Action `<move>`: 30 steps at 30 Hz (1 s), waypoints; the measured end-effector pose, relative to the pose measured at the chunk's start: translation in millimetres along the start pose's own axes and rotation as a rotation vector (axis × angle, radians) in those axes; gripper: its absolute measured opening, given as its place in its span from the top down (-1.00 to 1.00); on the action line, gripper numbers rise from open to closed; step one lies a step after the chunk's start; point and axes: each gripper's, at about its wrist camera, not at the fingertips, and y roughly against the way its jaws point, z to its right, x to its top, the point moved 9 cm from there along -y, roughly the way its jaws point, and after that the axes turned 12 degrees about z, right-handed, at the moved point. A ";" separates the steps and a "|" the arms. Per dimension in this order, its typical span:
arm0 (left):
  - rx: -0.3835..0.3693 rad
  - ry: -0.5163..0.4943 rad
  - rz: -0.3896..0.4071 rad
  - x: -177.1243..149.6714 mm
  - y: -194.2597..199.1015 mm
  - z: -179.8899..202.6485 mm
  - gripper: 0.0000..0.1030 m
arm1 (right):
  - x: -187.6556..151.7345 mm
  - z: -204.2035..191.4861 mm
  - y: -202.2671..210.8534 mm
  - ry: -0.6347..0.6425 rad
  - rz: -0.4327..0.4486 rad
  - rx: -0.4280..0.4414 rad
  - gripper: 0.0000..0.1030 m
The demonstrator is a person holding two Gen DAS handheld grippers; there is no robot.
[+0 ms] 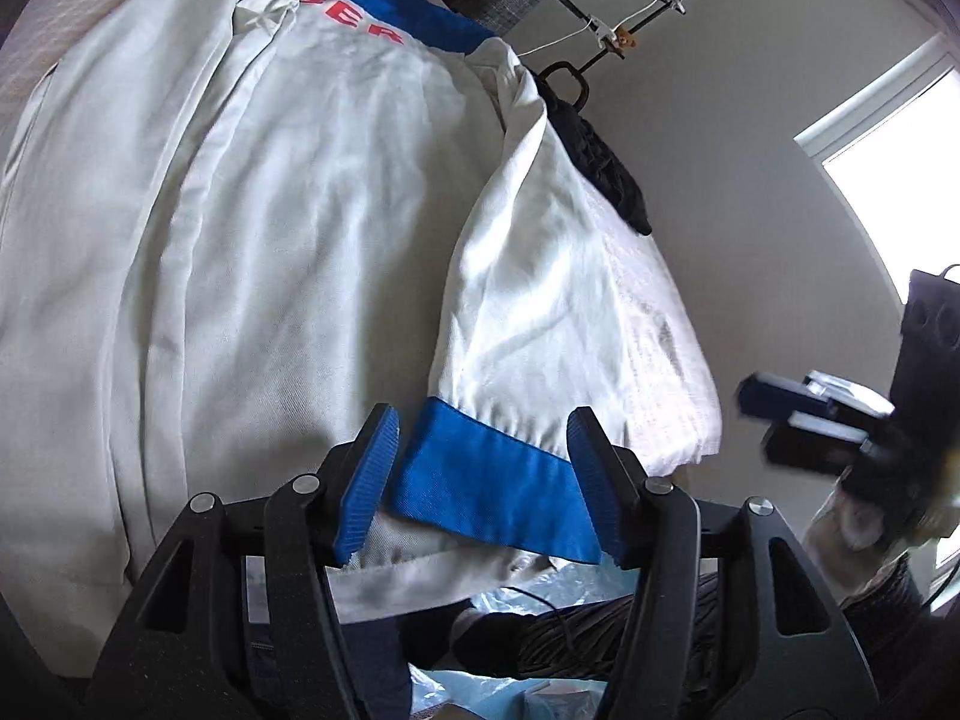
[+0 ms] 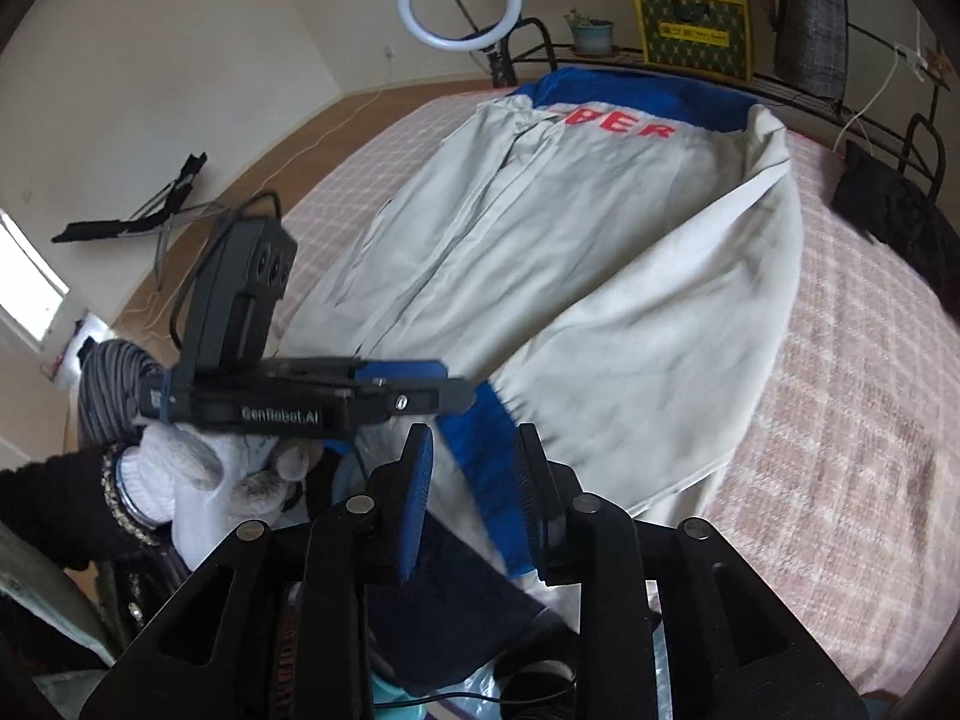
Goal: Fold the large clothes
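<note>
A large pale grey jacket [image 2: 540,276] with blue trim and red letters lies spread flat on a bed with a pink checked cover [image 2: 852,372]. Its collar is at the far end, its hem at the near edge. One sleeve is folded across the body, its blue cuff [image 1: 480,480] near the hem. The left gripper [image 1: 483,474] stands wide, one pad on each side of the cuff, not pressing it. A white-gloved hand [image 2: 210,480] holds this gripper from the left. The right gripper [image 2: 477,498] hovers over the blue strip at the hem, its jaws narrowly parted with nothing gripped. A ring light [image 2: 459,0] stands by the far wall.
</note>
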 end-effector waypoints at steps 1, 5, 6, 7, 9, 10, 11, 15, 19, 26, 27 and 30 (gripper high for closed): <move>0.036 -0.033 0.004 1.2 -6.9 -4.0 -0.15 | 9.2 9.9 0.9 -0.016 0.012 -0.020 0.49; 0.074 -0.063 0.000 3.7 -22.3 -16.2 -0.15 | 49.1 67.1 1.4 -0.102 0.071 -0.091 0.36; 0.074 -0.063 -0.004 2.8 -25.2 -17.7 -0.15 | 58.1 81.6 0.7 -0.118 0.085 -0.111 0.31; 0.067 -0.068 -0.001 3.0 -26.8 -17.2 -0.15 | 66.3 93.8 -0.7 -0.132 0.094 -0.126 0.23; 0.052 -0.088 -0.007 2.0 -28.5 -13.4 -0.15 | 84.8 117.4 -12.2 -0.147 0.098 -0.153 0.20; 0.045 -0.096 -0.011 1.2 -30.2 -10.7 -0.15 | 93.8 130.8 -18.0 -0.158 0.103 -0.176 0.20; 0.036 -0.098 -0.013 0.9 -31.6 -8.9 -0.14 | 102.6 143.7 -23.2 -0.184 0.107 -0.182 0.20; 0.006 -0.107 -0.058 -6.9 -43.0 -2.5 0.70 | 134.8 192.5 -55.2 -0.289 0.110 -0.193 0.20; -0.041 -0.044 -0.062 -9.2 -46.2 -0.5 0.90 | 161.1 231.6 -93.7 -0.348 0.111 -0.250 0.20; -0.118 -0.022 -0.062 -7.6 -33.6 19.7 0.93 | 189.1 285.7 -146.5 -0.468 0.114 -0.269 0.20; -0.130 -0.029 -0.062 -7.3 -31.4 24.9 0.93 | 190.8 292.4 -152.6 -0.488 0.111 -0.263 0.20; -0.154 -0.046 -0.065 -11.3 -30.7 38.7 0.93 | 197.1 306.8 -168.5 -0.535 0.116 -0.241 0.20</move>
